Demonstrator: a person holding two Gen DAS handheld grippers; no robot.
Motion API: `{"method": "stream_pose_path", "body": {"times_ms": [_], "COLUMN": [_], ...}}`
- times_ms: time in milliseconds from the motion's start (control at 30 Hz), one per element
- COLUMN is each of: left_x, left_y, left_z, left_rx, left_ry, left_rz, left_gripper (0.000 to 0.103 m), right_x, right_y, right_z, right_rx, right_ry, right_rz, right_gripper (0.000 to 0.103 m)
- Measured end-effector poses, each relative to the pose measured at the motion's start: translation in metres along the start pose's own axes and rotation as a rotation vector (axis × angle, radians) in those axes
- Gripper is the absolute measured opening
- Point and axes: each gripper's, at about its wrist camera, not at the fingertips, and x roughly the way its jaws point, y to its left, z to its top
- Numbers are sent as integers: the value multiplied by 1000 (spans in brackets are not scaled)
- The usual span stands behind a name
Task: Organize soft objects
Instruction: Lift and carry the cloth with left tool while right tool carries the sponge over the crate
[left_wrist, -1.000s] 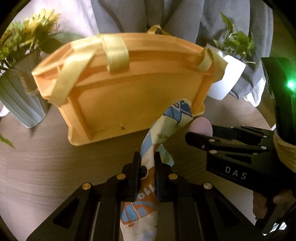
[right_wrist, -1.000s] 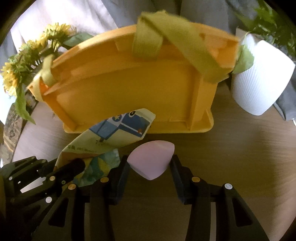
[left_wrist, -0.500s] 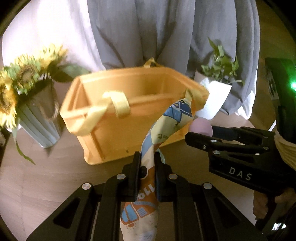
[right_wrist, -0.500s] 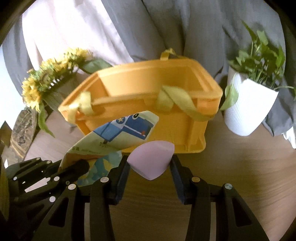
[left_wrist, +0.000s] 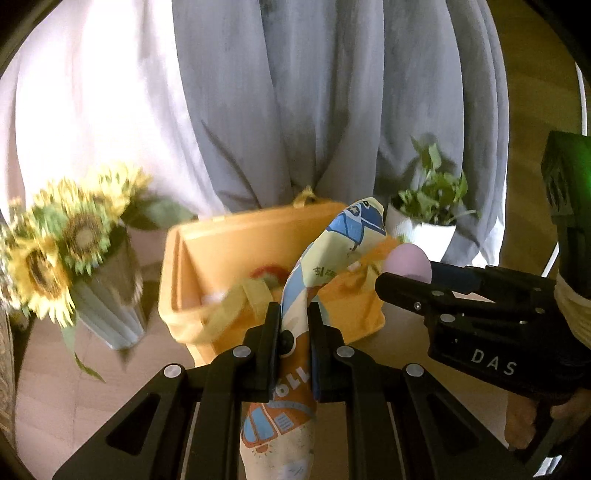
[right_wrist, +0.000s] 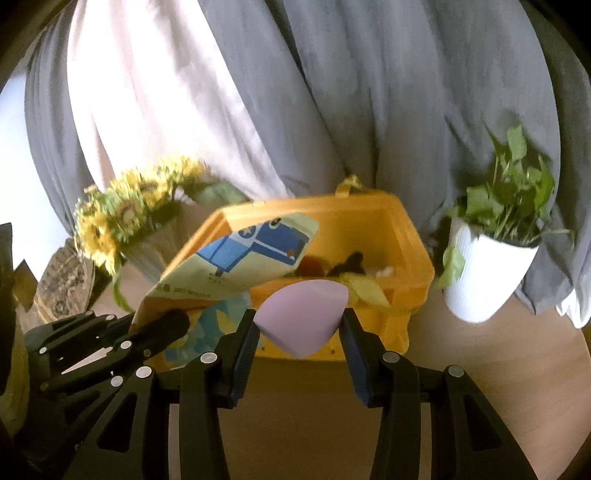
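Soft items carried toward the orange storage basket (right_wrist: 413, 258)

The printed cloth (left_wrist: 295, 317) is clamped limp in the left hand-held gripper (left_wrist: 293, 343); the pink sponge (right_wrist: 303, 317), judged light and squashy, is pinched at its sides by the right hand-held gripper (right_wrist: 300, 328), above the worktop (right_wrist: 498, 387).

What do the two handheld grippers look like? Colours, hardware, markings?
Both are matte black with angular, cut-out finger linkages and round silver fasteners. The left gripper has flat black pads. The right gripper has ribbed, dark bluish pads; from the left wrist view its side reads "DAS" in white, with a green light glowing on the block behind it and yellowish wrapping at its rear.
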Motion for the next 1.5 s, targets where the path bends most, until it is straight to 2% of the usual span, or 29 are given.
{"method": "stream_pose_path", "body": {"times_ms": [433, 800, 1167, 1500], "left_x": [0, 33, 80, 130], "left_y": [12, 21, 22, 16], "left_z": [47, 79, 95, 88], "left_rx": [89, 149, 225, 316], "left_ry": [-111, -127, -108, -39], "left_rz": [50, 83, 75, 42], "left_gripper": [15, 15, 15, 15], "right_x": [-11, 6, 39, 78], "right_y": [8, 6, -8, -29], "right_z": [44, 72, 88, 85], "right_rx": [-9, 1, 5, 33], "right_ry": [-131, -150, -119, -36], "right_rz": [1, 4, -31, -67], "right_gripper": [46, 46, 46, 46]}}
